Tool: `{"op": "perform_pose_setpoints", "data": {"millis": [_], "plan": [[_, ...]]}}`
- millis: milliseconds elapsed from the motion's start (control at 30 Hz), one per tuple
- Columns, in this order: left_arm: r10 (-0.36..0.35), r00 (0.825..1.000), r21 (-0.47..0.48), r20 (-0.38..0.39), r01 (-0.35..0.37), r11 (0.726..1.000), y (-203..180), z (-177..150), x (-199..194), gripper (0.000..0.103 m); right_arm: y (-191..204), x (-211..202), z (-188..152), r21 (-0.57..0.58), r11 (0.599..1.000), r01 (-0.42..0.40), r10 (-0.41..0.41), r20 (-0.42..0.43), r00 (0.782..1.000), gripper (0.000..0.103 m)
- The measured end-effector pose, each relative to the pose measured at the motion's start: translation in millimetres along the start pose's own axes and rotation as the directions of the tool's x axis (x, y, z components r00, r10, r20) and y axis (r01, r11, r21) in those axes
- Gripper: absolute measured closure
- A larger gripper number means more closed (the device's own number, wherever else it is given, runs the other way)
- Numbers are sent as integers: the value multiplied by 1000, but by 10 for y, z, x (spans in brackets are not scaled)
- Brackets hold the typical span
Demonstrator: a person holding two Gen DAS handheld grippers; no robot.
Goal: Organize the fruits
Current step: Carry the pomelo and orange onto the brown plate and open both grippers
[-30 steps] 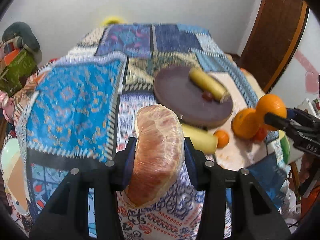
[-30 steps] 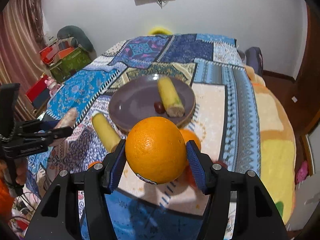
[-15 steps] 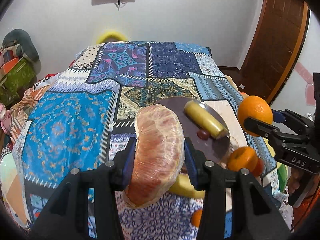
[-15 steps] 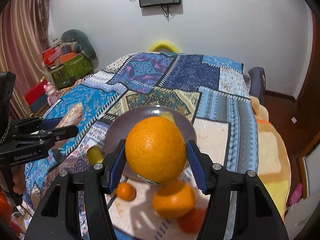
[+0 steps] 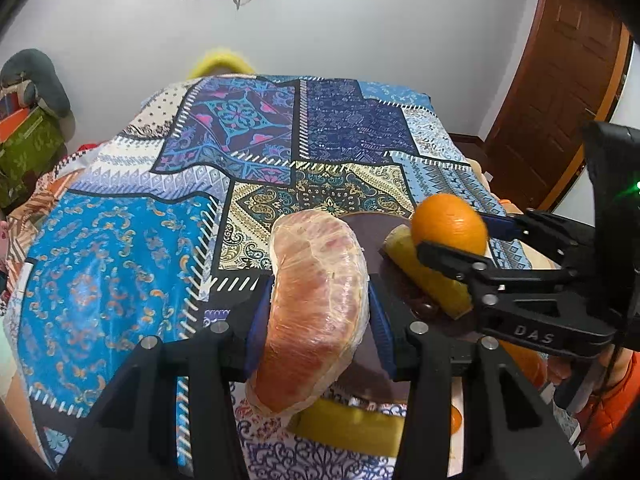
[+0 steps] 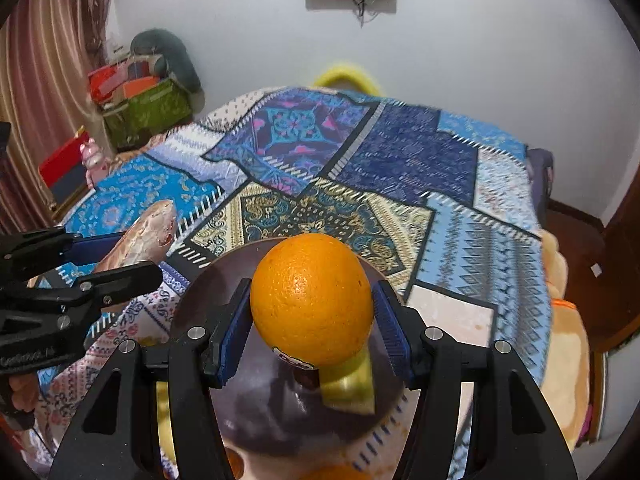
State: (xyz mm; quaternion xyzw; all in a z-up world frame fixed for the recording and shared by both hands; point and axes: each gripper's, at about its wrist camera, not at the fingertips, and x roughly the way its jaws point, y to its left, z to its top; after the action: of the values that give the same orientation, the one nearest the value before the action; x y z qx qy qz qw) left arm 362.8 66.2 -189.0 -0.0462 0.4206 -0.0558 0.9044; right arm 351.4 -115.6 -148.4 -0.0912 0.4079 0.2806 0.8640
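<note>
Above the brown plate on the patchwork bed, the right gripper squeezes its fingers on an orange. Beside it, the left gripper clamps a wrapped pomelo piece. A yellow fruit piece lies on the plate.

Even, soft indoor light fills both views, with the pale grey wall evenly lit. Heavy fisheye bending curves the room and blackens the corners. In the right wrist view the patchwork blue bedspread smears slightly at its far edge, and a faint shadow crosses the dark round plate
</note>
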Motion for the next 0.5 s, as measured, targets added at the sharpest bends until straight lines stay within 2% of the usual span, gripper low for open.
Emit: {"op": "perform_pose_setpoints", "data": {"millis": [233, 367, 500], "plan": [[-15, 999, -20, -48, 14, 1000, 71, 26, 276, 57, 57, 291, 66, -54, 997, -49, 44, -90, 995, 47], [-23, 997, -25, -73, 22, 999, 104, 15, 371, 57, 98, 343, 66, -117, 992, -57, 44, -106, 993, 47], [-49, 994, -66, -95, 43, 997, 163, 20, 447, 57, 69, 357, 62, -116, 992, -56, 44, -106, 993, 46]]}}
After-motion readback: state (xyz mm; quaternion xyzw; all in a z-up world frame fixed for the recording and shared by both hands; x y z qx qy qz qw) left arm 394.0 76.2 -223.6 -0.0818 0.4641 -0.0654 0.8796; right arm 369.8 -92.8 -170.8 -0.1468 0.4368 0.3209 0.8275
